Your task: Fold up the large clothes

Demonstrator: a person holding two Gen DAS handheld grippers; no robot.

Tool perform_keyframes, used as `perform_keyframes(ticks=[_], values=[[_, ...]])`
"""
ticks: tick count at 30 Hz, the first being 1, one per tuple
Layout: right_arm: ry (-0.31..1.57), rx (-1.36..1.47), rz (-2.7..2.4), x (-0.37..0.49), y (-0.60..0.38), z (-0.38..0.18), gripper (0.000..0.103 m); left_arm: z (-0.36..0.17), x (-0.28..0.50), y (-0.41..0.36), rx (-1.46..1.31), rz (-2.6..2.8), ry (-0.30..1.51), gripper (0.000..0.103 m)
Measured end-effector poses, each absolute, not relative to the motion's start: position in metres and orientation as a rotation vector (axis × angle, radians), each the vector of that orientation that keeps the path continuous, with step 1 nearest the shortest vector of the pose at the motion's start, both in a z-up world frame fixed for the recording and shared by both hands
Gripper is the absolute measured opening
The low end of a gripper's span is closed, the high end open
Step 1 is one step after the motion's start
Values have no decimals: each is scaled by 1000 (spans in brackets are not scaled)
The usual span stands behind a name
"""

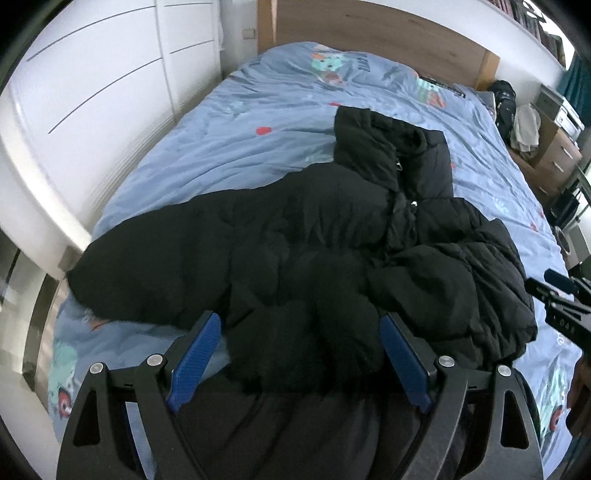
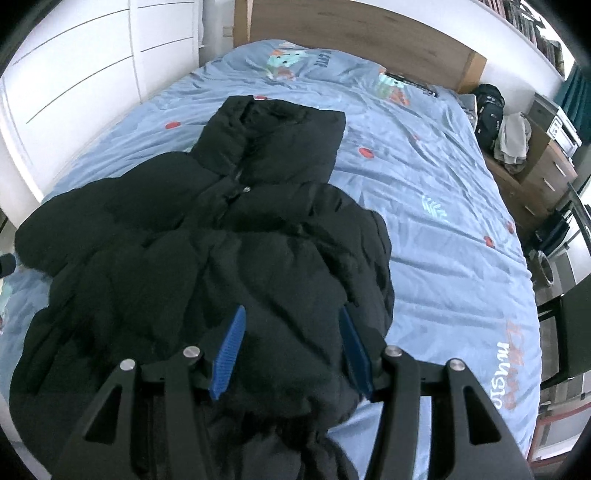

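Black quilted puffer jacket with a hood (image 1: pixel 332 236) lies spread and rumpled across the bed with a light blue cartoon-print cover (image 1: pixel 221 147). Hood end points toward the wooden headboard (image 1: pixel 388 33); hem end sits nearest both cameras.

Left claw (image 1: pixel 299 321): blue-padded fingers (image 1: pixel 194 365) spread wide. A puffy bulge at the jacket's near edge sits between them. The padding crowds the inner face of the right-hand finger; cannot tell if it truly touches. Left-hand finger stands over blue cover just beside the jacket's edge. No pinch seen.

Right claw (image 2: pixel 291 314): fingers (image 2: pixel 229 354) roughly half spread, over the jacket's near right portion. Black fabric fills the gap between the pads. Dark cloth against dark cloth, so whether the pads press on it or only straddle it I cannot tell.

Left wrist view only: jacket's left sleeve runs out toward the bed's left edge; the right claw's black body shows at the frame's right edge (image 1: pixel 565 295), beside the jacket's right side.

Right wrist view only: wide bare stretch of cover to the right of the jacket, with printed lettering (image 2: pixel 506 373) near the bed's near right corner; the hood (image 2: pixel 273 136) shows in full, lying flat.

Both views: white panelled wardrobe (image 2: pixel 92 74) left of the bed, wooden drawer unit (image 2: pixel 543 177) at right with a black backpack (image 2: pixel 489 110) beside it.
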State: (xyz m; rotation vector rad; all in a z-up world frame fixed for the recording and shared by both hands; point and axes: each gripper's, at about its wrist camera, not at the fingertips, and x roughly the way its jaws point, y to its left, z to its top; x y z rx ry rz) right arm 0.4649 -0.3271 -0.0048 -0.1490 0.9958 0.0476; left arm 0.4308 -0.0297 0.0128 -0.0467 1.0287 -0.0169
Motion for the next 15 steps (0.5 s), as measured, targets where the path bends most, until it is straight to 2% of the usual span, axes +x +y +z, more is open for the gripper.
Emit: perform_keyframes(ticks=[15], values=[[1033,-146,38,508,-348,-44,52,-50,485,-77,-13,-67,1062,87]])
